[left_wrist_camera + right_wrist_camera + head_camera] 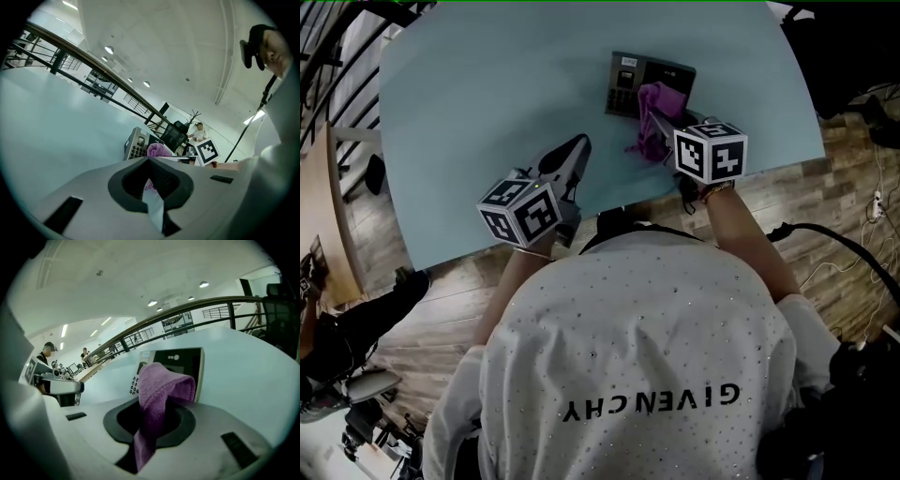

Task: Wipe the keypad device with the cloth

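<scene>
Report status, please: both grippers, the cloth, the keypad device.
Left gripper shut, empty, above table. Right gripper shut on purple cloth. Cloth hangs at keypad device, screen side; keys uncovered. Nothing in the way.

A pale blue table stands on wooden floor, railing beyond.

We see our right gripper pinching a soft purple cloth, whose top lies against the dark rectangular keypad device on a pale blue table.
</scene>
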`<state>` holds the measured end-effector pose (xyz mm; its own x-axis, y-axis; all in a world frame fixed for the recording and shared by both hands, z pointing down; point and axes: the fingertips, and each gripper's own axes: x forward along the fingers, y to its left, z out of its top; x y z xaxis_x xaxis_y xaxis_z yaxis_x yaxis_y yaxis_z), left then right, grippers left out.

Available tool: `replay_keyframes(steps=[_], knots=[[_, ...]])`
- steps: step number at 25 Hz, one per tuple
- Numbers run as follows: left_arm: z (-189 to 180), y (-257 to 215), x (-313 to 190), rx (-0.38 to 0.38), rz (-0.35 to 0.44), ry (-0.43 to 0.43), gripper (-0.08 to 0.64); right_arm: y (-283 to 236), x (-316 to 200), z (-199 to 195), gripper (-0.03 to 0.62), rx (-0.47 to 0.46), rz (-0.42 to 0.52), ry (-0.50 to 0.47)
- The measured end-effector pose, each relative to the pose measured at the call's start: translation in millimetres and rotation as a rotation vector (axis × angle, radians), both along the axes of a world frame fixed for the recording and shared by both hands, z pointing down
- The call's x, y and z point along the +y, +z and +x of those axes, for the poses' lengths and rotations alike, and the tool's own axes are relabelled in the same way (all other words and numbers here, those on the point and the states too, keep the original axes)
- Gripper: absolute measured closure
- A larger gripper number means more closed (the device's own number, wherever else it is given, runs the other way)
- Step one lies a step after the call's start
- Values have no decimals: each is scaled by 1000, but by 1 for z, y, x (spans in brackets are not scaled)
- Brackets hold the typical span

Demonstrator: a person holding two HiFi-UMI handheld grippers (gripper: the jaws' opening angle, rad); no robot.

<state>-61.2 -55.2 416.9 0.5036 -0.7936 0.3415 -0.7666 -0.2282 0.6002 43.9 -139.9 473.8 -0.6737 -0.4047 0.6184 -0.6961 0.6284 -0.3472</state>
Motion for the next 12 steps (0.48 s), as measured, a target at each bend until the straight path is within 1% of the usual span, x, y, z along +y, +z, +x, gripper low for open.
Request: replay_keyframes(steps=[5, 12], knots=[[11, 1, 5, -9, -4, -16, 560, 0, 0, 20, 543, -45, 1, 36], [4, -2, 15, -42, -7, -62, 560, -1, -7, 50, 543, -157, 10, 112]])
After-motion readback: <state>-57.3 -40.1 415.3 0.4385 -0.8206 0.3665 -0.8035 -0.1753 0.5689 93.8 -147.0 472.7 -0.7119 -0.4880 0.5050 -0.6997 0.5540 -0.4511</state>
